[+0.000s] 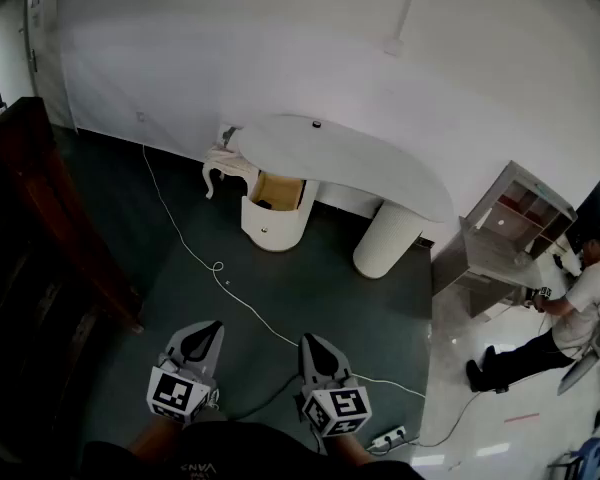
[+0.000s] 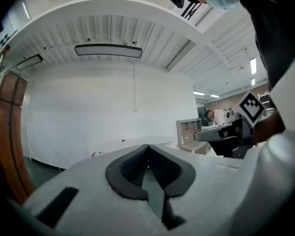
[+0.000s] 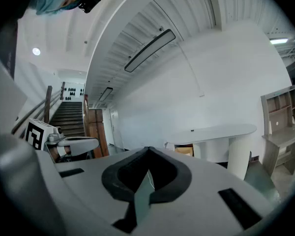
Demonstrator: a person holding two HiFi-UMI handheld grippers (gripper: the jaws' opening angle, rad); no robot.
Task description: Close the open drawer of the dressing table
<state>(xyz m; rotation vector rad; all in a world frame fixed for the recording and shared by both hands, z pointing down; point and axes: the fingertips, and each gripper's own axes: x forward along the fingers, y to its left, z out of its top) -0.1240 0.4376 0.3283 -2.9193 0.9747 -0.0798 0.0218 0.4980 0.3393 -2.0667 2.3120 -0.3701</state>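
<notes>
Upper centre of the head view, the open drawer point(image 1: 278, 192) shows its tan inside at the left end of the white dressing table point(image 1: 350, 158), which stands against the wall. Well apart from it, at the bottom edge, the left gripper point(image 1: 208, 330) and right gripper point(image 1: 311, 344) hover over the dark floor point(image 1: 330, 288), each with jaws pressed together on nothing. A white cable point(image 1: 195, 253) trails across the floor between.

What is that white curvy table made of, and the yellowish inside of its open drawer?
The white curved dressing table top looks like painted wood or board, smooth and matte: it is evenly white, with no sharp glare. The open drawer shows a tan inside that looks like bare light wood or plywood, but it is too far off to be sure.
</notes>
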